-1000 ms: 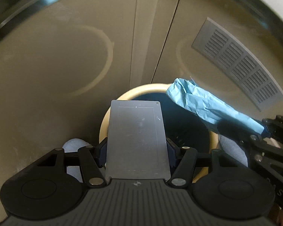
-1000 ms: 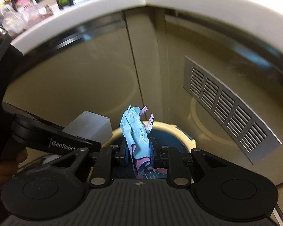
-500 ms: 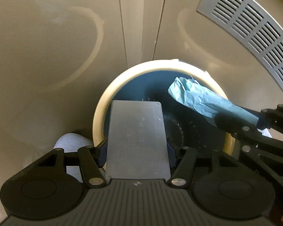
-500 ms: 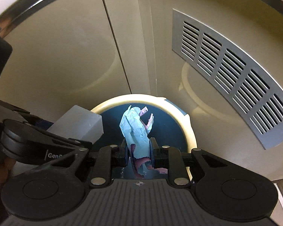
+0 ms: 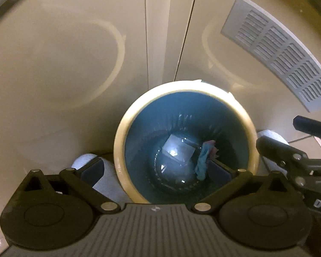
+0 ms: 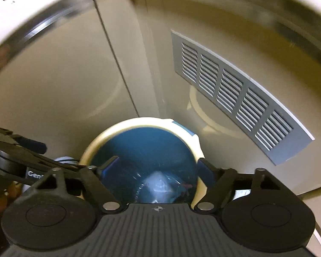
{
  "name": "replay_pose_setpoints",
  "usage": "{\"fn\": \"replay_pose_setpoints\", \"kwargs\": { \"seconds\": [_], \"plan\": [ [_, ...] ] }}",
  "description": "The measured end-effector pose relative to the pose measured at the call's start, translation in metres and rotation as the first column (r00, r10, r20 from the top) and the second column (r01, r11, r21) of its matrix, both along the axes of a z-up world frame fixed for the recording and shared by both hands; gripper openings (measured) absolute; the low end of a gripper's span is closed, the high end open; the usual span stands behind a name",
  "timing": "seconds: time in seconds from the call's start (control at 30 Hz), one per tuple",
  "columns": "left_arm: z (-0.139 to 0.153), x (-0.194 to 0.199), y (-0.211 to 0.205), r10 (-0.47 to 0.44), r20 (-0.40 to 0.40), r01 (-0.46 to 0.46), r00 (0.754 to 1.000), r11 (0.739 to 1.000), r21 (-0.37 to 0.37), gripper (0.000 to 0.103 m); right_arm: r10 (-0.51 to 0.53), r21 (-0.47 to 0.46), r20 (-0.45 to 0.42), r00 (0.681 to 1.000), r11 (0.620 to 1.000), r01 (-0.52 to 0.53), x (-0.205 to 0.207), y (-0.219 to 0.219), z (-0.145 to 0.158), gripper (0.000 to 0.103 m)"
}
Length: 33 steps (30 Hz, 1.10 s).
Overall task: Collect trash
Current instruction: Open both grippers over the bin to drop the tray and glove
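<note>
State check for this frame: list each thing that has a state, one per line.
Left gripper: jaws wide open, just opened, nothing between them.
Right gripper: jaws open, just opened, nothing between them.
Waste bin: upright, uncovered, two pieces inside.
Grey packet: lying at the bin's bottom.
Blue crumpled wrapper: inside the bin, beside the packet.
</note>
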<state>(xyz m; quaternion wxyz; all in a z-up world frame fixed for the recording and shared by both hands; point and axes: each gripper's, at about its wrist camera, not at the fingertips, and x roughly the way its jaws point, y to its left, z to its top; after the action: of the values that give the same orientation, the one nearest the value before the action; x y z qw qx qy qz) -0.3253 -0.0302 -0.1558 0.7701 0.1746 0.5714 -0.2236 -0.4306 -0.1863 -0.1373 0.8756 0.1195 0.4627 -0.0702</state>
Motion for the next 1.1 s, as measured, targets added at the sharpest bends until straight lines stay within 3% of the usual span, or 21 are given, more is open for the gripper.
{"fn": "replay_pose_setpoints", "kwargs": {
  "seconds": [0.23,0.4,0.53,1.1],
  "plan": [
    [0.034,-0.039,0.012,-0.015,0.098,0.015,0.995,1.0,0.0,0.103,0.076,-0.017,0.064,0.995,0.997,-0.075,-0.034,0.021,0.043,0.093],
    [0.041,-0.053,0.015,-0.021,0.13,0.02,0.991,1.0,0.013,0.103,0.099,-0.078,0.104,0.99,0.993,-0.091,-0.046,0.032,0.059,0.099],
    [0.045,-0.055,0.019,-0.001,0.151,0.0,0.988,1.0,0.009,0.103,0.105,-0.09,0.109,0.989,0.991,-0.095,-0.051,0.038,0.063,0.103],
    [0.057,-0.068,0.02,-0.007,0.214,0.002,0.977,1.0,0.025,0.103,0.103,-0.122,0.128,0.986,0.989,-0.087,-0.067,0.05,0.069,0.103]
  ]
}}
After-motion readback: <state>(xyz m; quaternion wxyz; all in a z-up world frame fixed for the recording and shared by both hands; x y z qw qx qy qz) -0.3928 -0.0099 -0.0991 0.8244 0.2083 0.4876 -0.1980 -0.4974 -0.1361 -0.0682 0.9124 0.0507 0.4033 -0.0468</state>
